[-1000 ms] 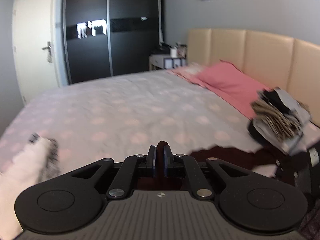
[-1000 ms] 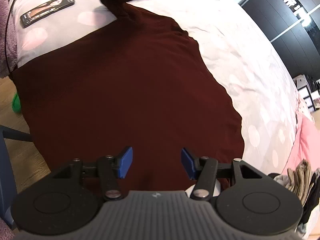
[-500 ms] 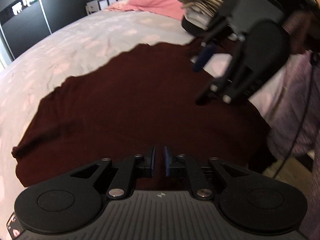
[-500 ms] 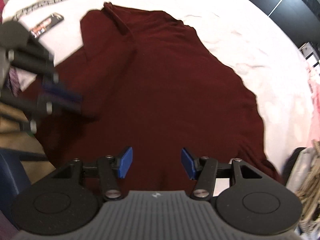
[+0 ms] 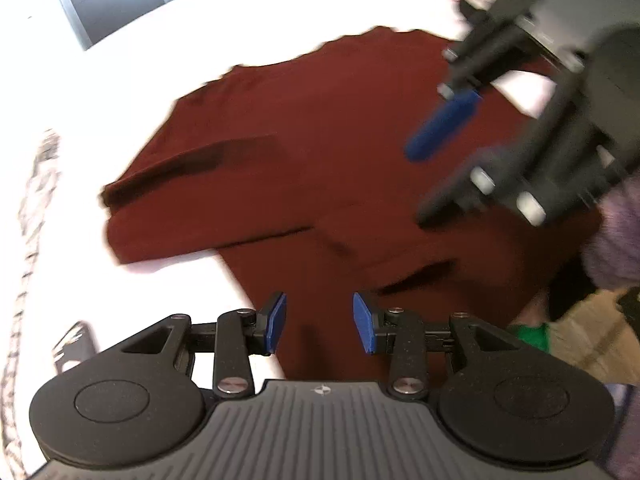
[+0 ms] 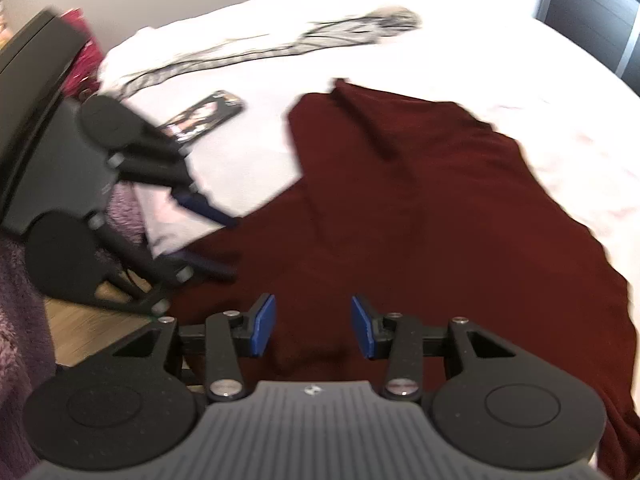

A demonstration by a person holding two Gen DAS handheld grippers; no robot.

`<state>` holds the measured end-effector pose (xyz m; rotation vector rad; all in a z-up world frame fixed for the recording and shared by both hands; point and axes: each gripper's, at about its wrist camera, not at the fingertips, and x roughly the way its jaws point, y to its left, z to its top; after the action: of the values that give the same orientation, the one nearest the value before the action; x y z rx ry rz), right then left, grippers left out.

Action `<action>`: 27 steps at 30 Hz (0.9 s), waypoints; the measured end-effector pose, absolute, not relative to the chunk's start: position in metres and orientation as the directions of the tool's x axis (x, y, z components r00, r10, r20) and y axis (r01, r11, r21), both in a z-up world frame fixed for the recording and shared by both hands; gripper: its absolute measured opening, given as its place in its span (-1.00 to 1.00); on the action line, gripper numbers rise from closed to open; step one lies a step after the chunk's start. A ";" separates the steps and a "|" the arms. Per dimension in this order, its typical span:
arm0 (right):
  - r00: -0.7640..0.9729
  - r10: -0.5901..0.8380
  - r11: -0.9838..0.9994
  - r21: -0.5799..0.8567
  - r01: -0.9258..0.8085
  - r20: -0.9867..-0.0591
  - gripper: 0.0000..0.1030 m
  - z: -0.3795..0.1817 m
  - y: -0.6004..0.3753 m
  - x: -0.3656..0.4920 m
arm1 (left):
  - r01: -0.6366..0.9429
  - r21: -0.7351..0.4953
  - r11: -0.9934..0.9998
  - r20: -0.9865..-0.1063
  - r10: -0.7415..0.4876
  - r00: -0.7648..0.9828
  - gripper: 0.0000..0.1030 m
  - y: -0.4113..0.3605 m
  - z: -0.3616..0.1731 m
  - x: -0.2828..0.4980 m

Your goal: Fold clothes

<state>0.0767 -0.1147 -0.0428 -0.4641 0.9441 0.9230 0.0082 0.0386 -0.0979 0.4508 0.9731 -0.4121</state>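
Note:
A dark red long-sleeved garment lies spread flat on the pale bed, one sleeve folded across toward the left; it also fills the right wrist view. My left gripper hovers over the garment's near edge, its jaws opening with only cloth below them, nothing pinched. My right gripper hangs above the garment's near hem, jaws closing with a clear gap and nothing gripped. Each gripper shows in the other's view: the right gripper blurred at right, the left gripper at left.
A phone lies on the bedsheet beyond the garment. A patterned white cloth stretches across the far side. A purple fuzzy sleeve and wooden floor show at the bed's edge. Dark wardrobe doors stand behind.
The left gripper tipped down from looking across the bed onto the garment, dropped and let go of the red cloth as its jaws spread. The right gripper swung left and its jaws narrowed.

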 end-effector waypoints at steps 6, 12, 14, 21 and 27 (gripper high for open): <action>0.180 0.410 0.494 0.052 -0.868 -0.894 -0.12 -0.077 -0.078 0.077 | 0.379 0.196 0.904 -0.858 -0.030 0.514 -0.32 0.068 -0.101 0.038; 0.186 0.355 0.543 0.040 -0.839 -0.916 -0.75 -0.085 -0.081 0.089 | 0.382 0.180 0.906 -0.846 -0.055 0.530 -0.32 0.070 -0.096 0.046; 0.211 0.373 0.584 0.052 -0.810 -0.903 -0.77 -0.070 -0.091 0.096 | 0.384 0.184 0.905 -0.846 -0.053 0.531 -0.32 0.070 -0.096 0.048; 0.432 0.441 0.791 0.114 -0.601 -0.786 -0.79 0.008 -0.157 0.130 | 0.388 0.198 0.900 -0.848 -0.041 0.528 -0.32 0.064 -0.098 0.051; 0.617 0.369 0.919 0.172 -0.355 -0.695 -0.93 0.047 -0.229 0.142 | 0.375 0.212 0.902 -0.852 -0.017 0.523 -0.32 0.065 -0.103 0.052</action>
<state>0.1420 -0.2293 0.0474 0.0184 0.8046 0.4166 0.0516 0.0649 -0.1032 0.3968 0.9988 -0.2424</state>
